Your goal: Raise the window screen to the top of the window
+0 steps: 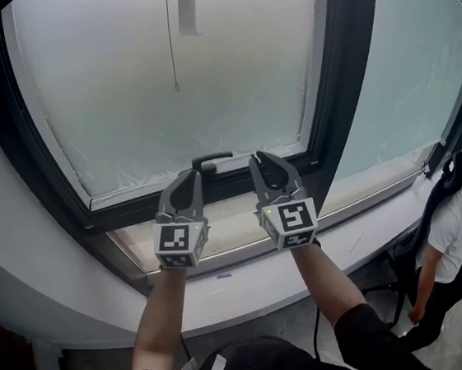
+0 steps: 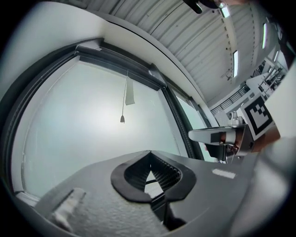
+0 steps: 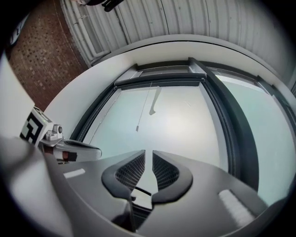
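Since the window screen (image 1: 177, 78) is seen in the head view to cover the whole pane, with its lower edge (image 1: 132, 189) lying just above the dark window frame (image 1: 344, 84) at the bottom, the raise is judged not to have begun. The full travel to the top of the window is left to do. A dark handle (image 1: 211, 159) is noted at the middle of that lower edge, and a thin pull cord (image 1: 176, 85) is seen hanging in front of the screen above it. The left claw (image 1: 192, 174) is held just left of the handle and slightly below it. In the left gripper view its jaws are seen closed together at the tips, with nothing clamped between them. The right claw (image 1: 261, 160) is held just right of the handle. In the right gripper view its jaws are seen a narrow slit apart, and nothing is pressed between the pads. Contact of either claw with the handle cannot be confirmed, so no grip or push on the screen is recorded. The sill (image 1: 243, 220) is seen beneath both hands, and a person (image 1: 448, 238) is noted standing at the lower right, well apart from the work. As to writing: no brand, label or legible text is found on the window, the screen or the tools. Only the black-and-white square patterns on the left marker cube (image 1: 177, 240) and the right marker cube (image 1: 289, 219) are visible, and these carry no letters.
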Demonstrator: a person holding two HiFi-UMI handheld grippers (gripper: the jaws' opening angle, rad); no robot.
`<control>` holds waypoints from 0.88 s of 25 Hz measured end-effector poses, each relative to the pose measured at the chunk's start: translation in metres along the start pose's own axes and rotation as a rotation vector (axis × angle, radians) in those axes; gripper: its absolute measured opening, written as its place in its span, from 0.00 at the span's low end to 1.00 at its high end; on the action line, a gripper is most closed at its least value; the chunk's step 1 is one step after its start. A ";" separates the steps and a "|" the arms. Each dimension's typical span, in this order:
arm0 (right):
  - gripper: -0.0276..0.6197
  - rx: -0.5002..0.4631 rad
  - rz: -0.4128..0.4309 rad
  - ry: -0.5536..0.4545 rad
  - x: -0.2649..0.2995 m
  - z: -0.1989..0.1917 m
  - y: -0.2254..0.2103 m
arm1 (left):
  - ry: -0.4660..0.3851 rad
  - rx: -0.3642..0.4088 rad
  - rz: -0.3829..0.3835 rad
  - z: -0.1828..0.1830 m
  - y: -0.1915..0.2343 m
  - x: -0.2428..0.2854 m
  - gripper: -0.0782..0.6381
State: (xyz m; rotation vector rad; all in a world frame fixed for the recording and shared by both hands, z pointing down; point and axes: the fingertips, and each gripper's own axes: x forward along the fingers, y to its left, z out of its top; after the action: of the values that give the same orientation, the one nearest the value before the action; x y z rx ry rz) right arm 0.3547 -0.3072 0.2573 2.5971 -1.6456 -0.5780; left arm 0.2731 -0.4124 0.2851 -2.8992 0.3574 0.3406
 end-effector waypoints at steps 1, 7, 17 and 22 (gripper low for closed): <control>0.12 0.015 -0.013 0.005 -0.010 -0.004 -0.004 | -0.009 -0.014 -0.013 -0.004 -0.005 0.001 0.11; 0.08 0.036 -0.109 0.111 -0.081 -0.052 -0.043 | -0.045 -0.132 -0.121 -0.019 -0.052 0.001 0.11; 0.05 0.095 -0.259 0.228 -0.194 -0.124 -0.087 | -0.031 -0.238 -0.326 -0.065 -0.117 -0.015 0.12; 0.05 0.140 -0.380 0.253 -0.253 -0.130 -0.099 | 0.011 -0.228 -0.404 -0.087 -0.134 -0.033 0.12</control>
State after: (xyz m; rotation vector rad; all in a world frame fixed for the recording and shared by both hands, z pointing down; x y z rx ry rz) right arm 0.3859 -0.0655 0.4339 2.9567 -1.1677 -0.1279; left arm 0.2944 -0.2979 0.3985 -3.0942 -0.2840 0.3138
